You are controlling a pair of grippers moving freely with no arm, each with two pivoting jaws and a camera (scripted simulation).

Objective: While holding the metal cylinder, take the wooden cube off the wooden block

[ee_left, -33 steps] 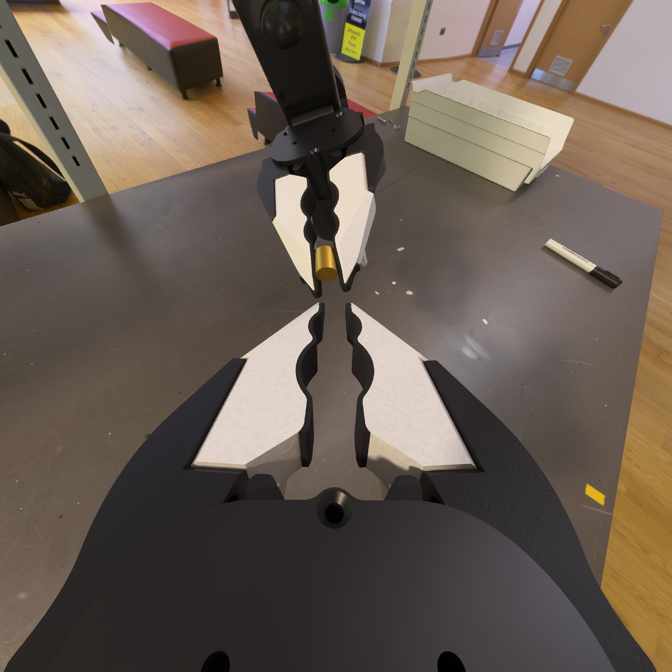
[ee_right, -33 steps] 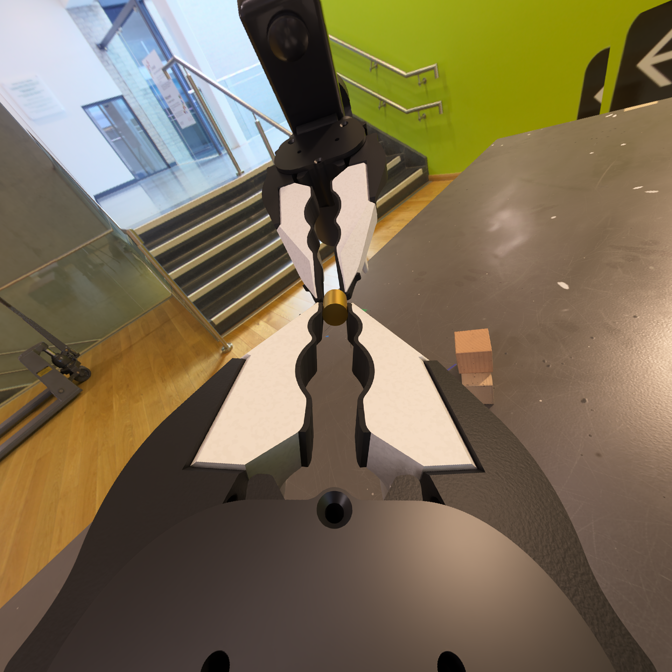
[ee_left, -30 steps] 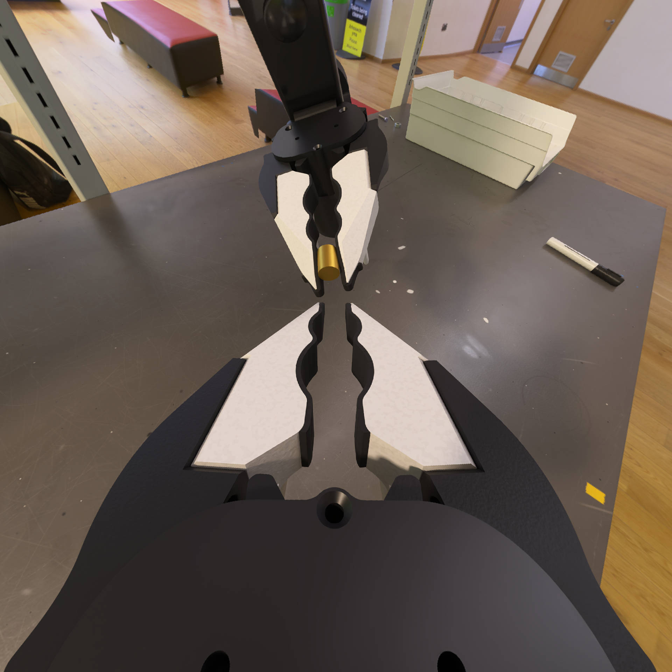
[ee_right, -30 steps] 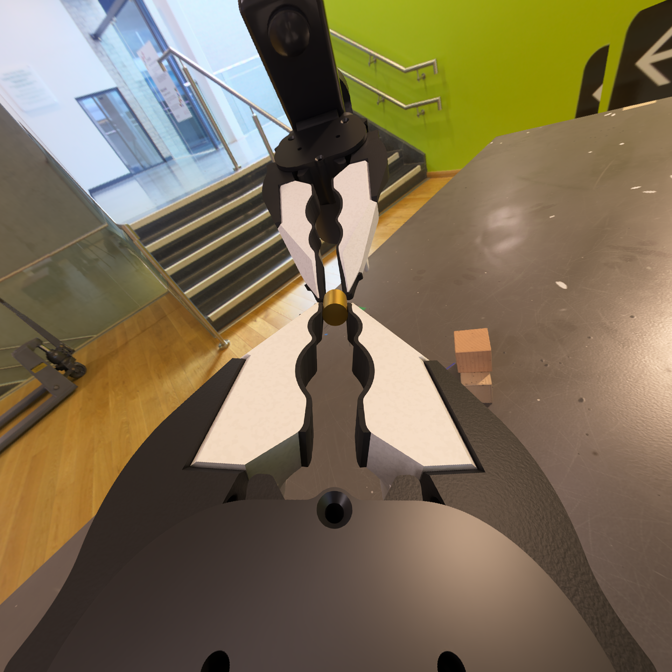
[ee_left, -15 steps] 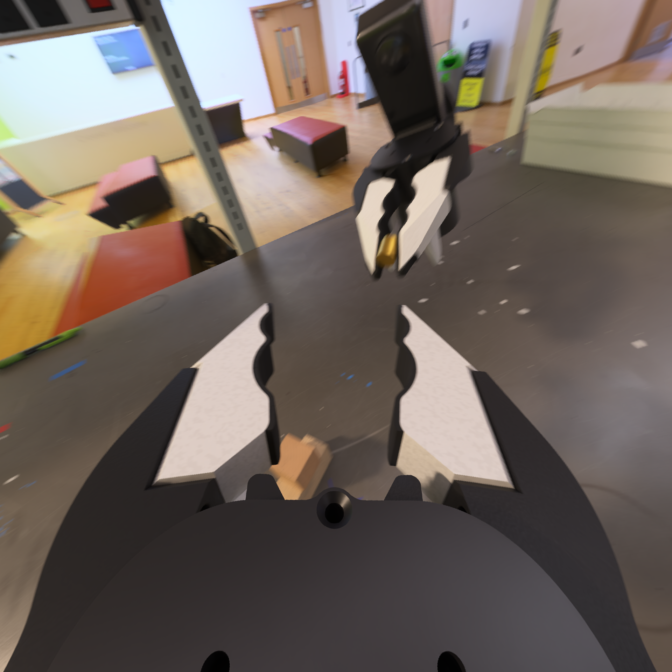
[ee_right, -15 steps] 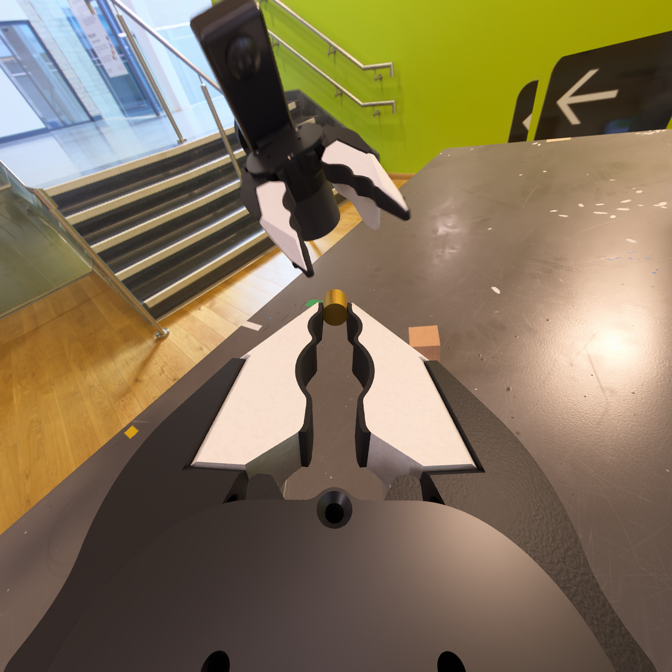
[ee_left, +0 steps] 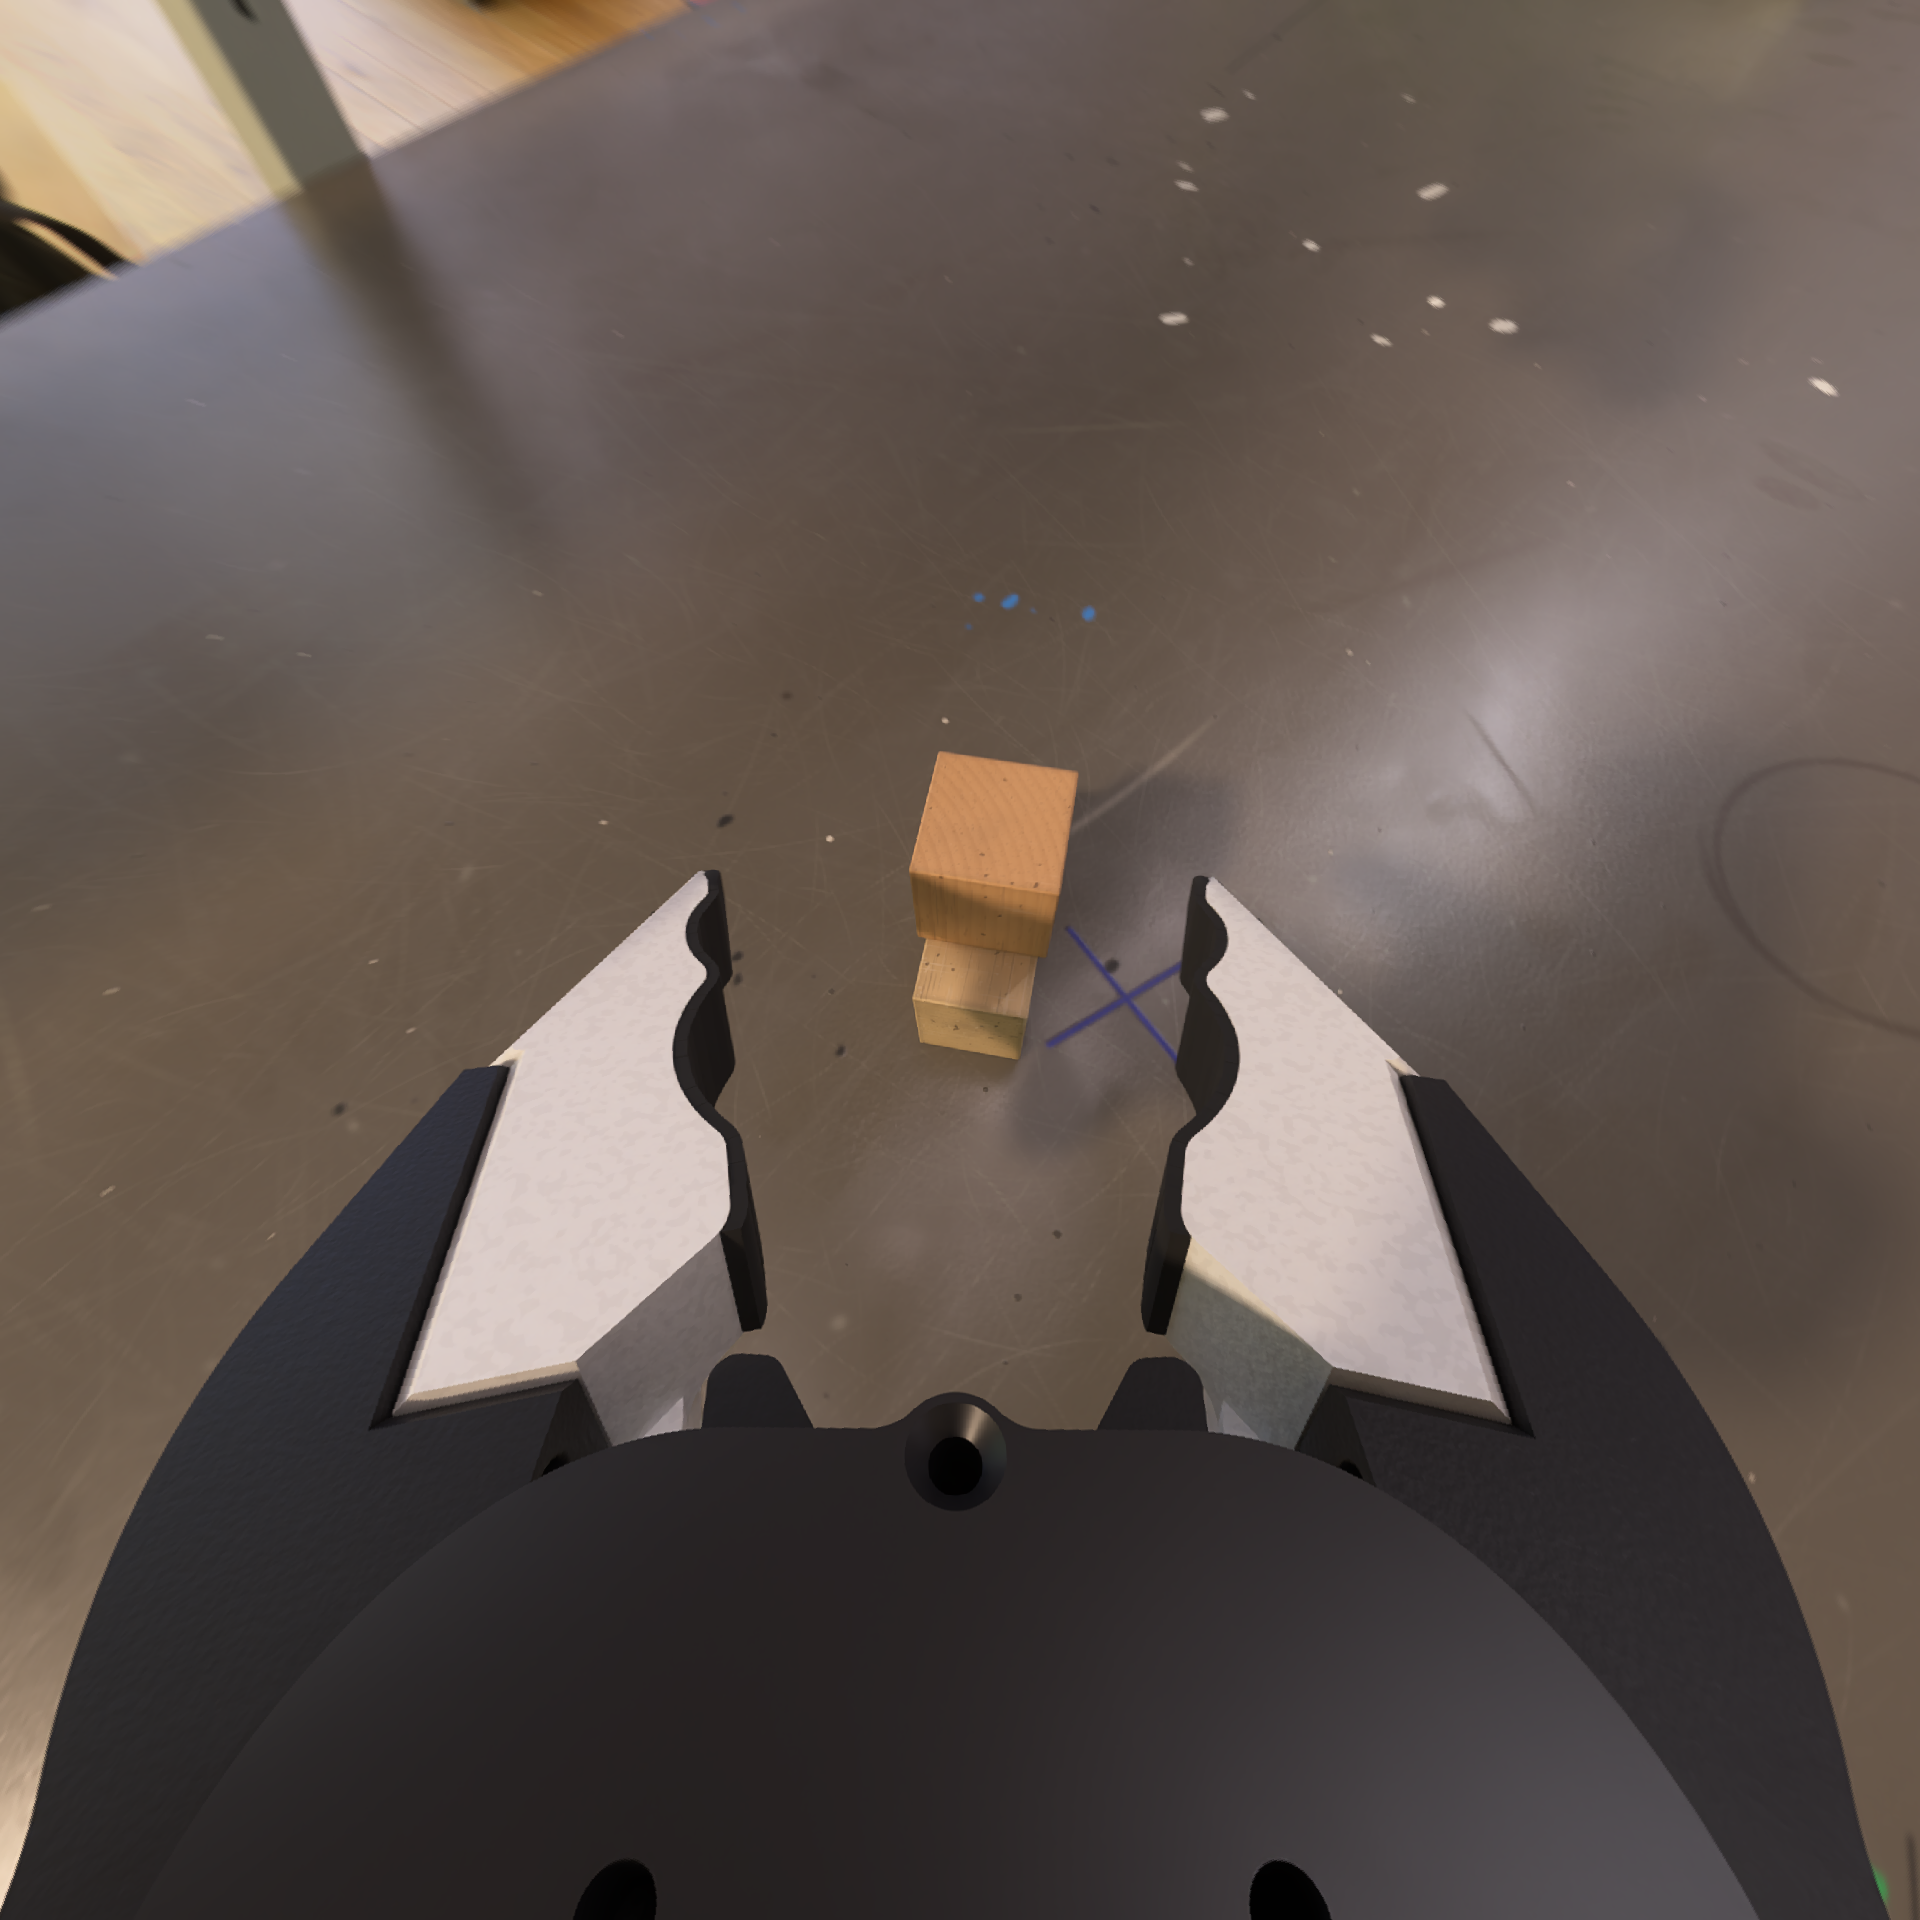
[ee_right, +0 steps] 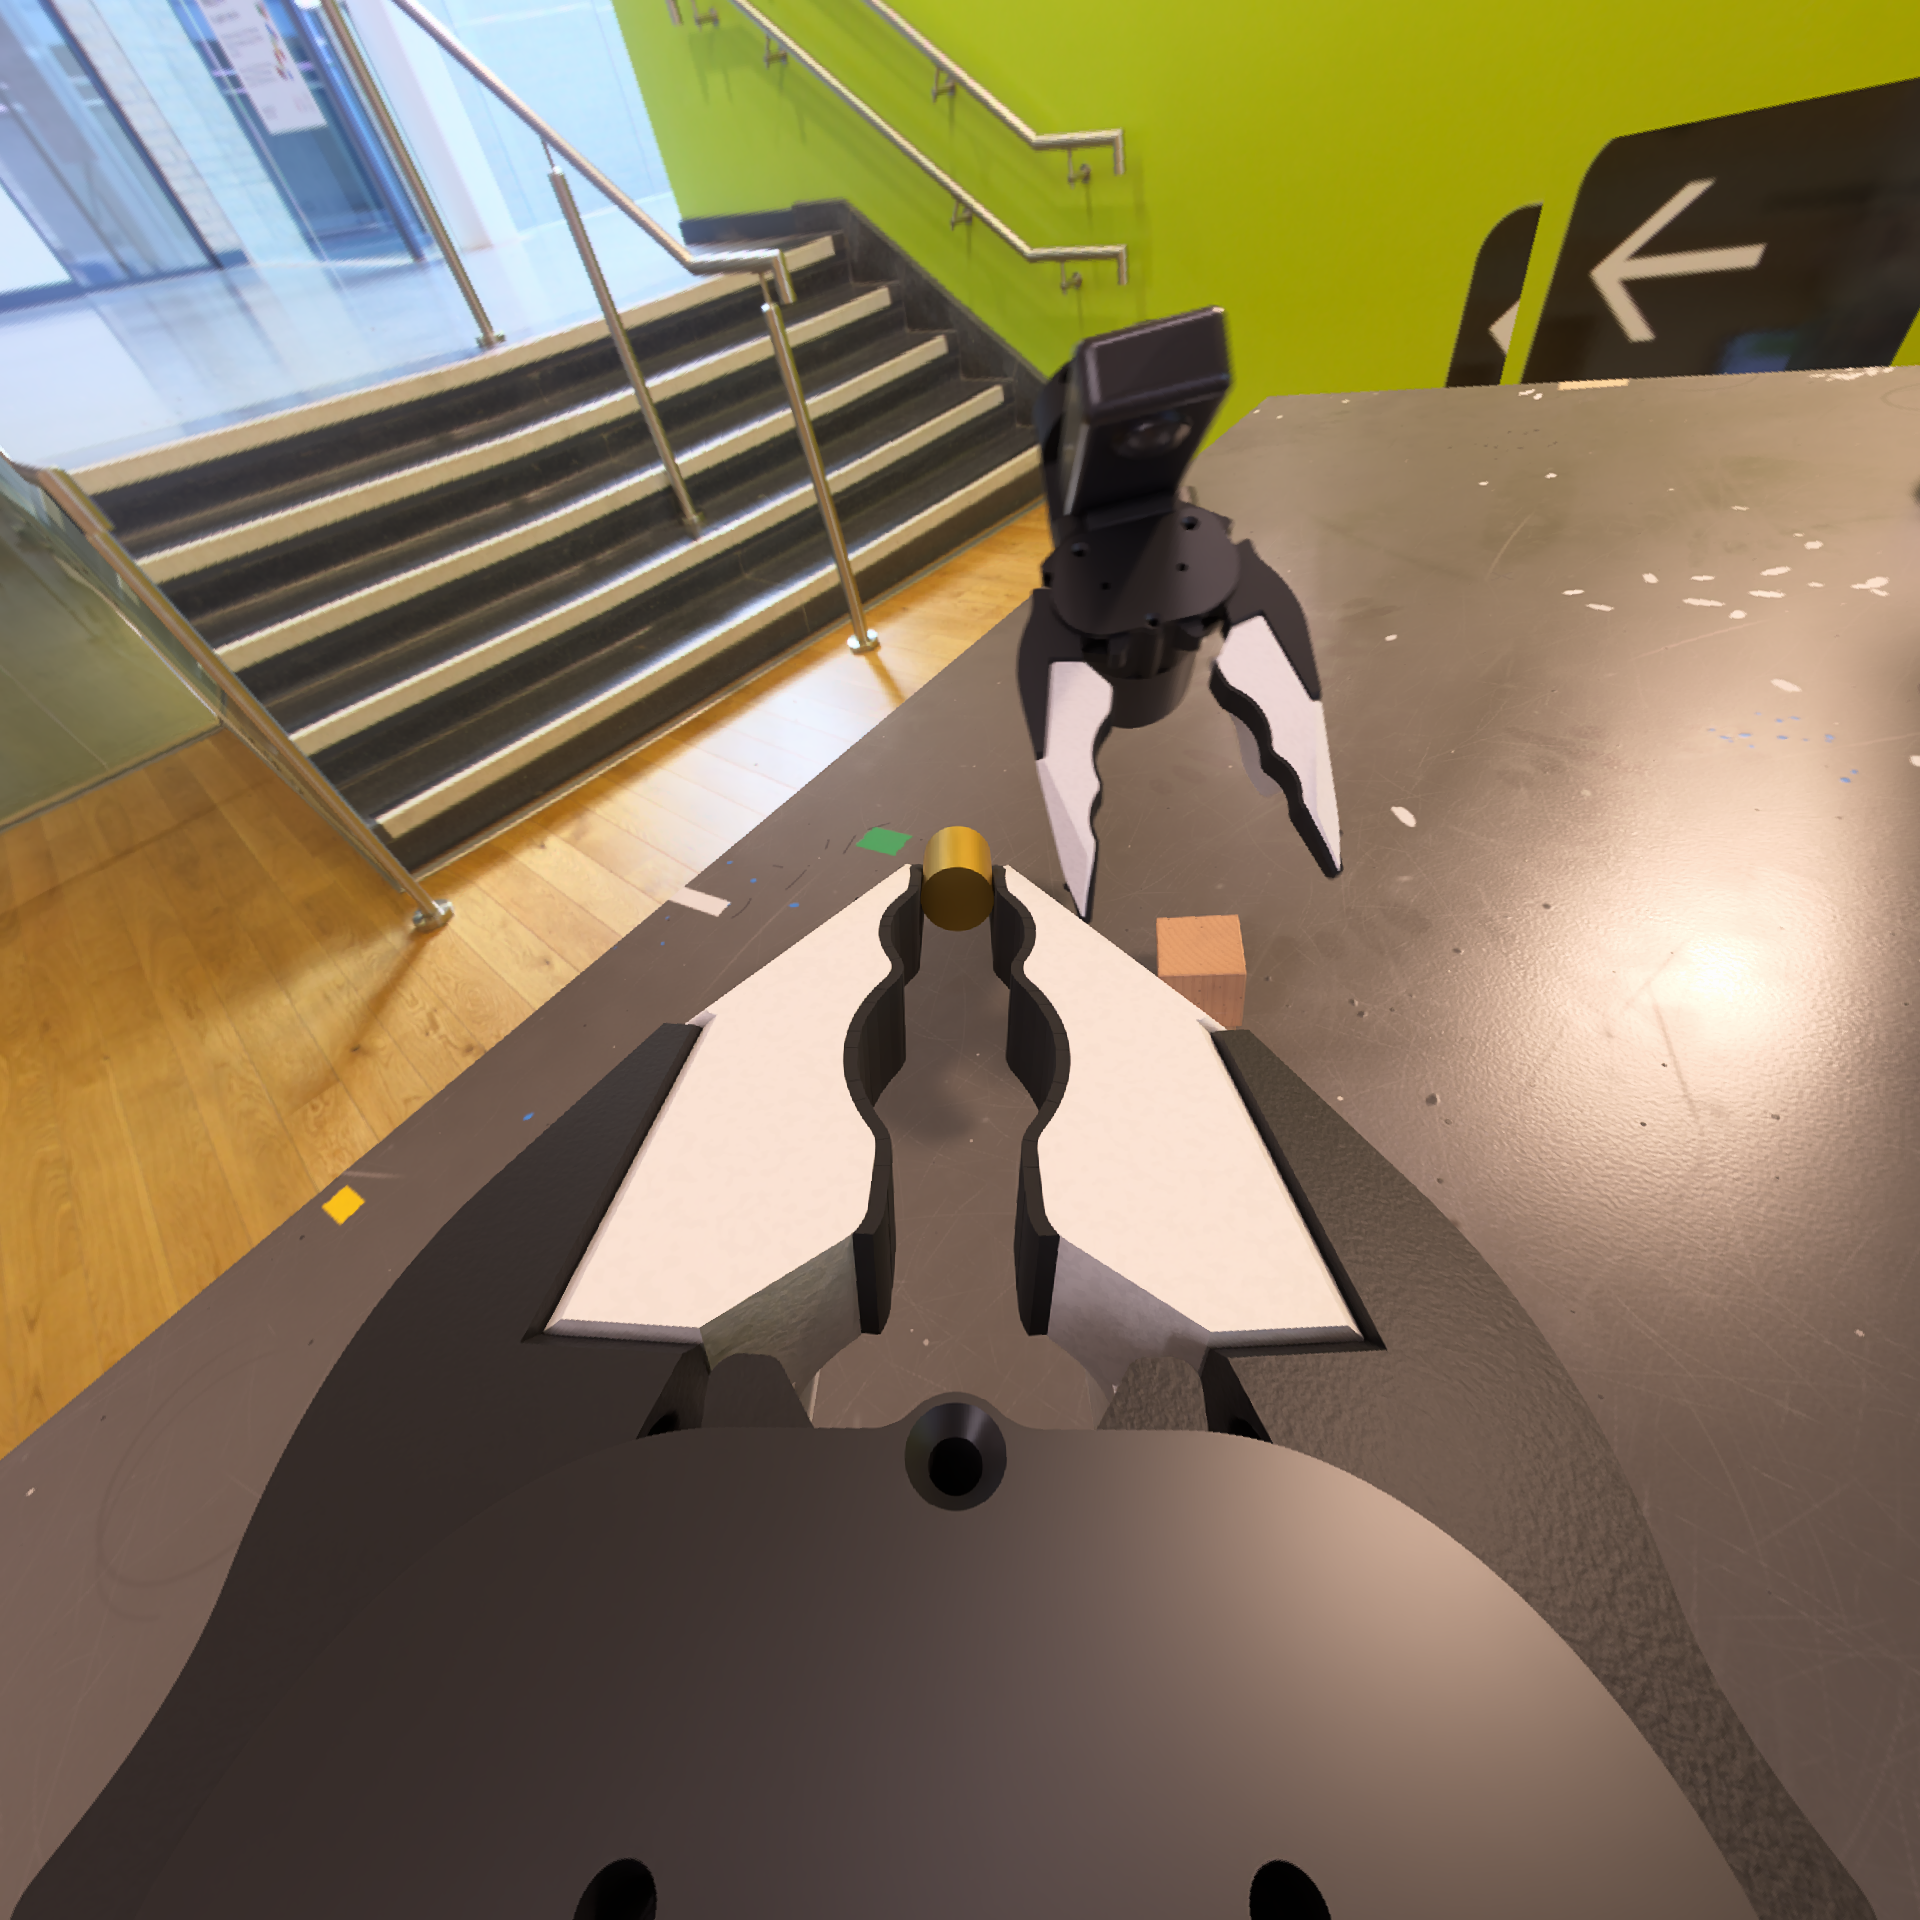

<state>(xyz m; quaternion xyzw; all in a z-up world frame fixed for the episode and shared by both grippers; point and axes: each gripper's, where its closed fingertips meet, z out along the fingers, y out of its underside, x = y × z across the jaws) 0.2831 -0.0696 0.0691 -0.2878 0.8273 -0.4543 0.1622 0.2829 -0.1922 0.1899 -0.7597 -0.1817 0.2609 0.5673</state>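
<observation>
Your left tool (ee_left: pixel 954 883) swung away from the metal cylinder (ee_right: pixel 957 878) and spread wide above the wooden cube (ee_left: pixel 992 852).
Your right tool (ee_right: pixel 957 883) gripped that cylinder at its tips; the cube sat on the wooden block (ee_left: pixel 972 1000) on the desk (ee_left: pixel 520 623).

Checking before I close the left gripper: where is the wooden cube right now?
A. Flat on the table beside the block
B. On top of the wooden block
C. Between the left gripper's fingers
B: the wooden cube sits on the wooden block, beyond the open left gripper.
</observation>
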